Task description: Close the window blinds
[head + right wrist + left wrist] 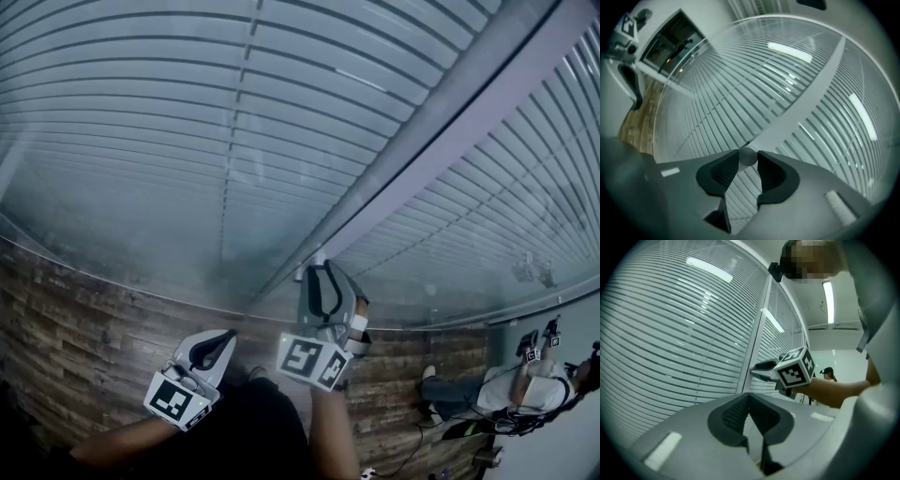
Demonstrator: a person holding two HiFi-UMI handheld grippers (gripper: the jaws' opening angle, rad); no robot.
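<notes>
Left arm: a bare forearm comes up from the lower left of the head view. The left claw's marker cube (174, 399) is nearest the camera.
Left claw (228, 336): clenched and empty. In the left gripper view its tips (749, 395) meet with nothing between them. It hangs low and left of the other claw, apart from the window.
Right claw (317, 270): held higher and further forward, with its own marker cube (307, 361) below it. Its jaws reach to the foot of the window post. From the left gripper view it shows side-on (754, 371), pointing at the post.
Right claw's grip (748, 159): grasping a small round grey knob (748, 155). The knob sits right between the two tips, and both dark pads touch it.
Knob's place: at the base of the window post (450, 141), which is pale and runs up between two panes.
Window blinds (141, 112): pale slats that fill the panes on both sides of the post, just beyond the knob. They hang behind glass that mirrors long ceiling lights (787, 51). A thin cord (230, 141) runs down the left set. Whether the slats are fully shut, I cannot tell.
Floor (75, 347): wood-look planks along the foot of the window.
Far right: another person (530, 384) holds up marked grippers, well away from the window post.
</notes>
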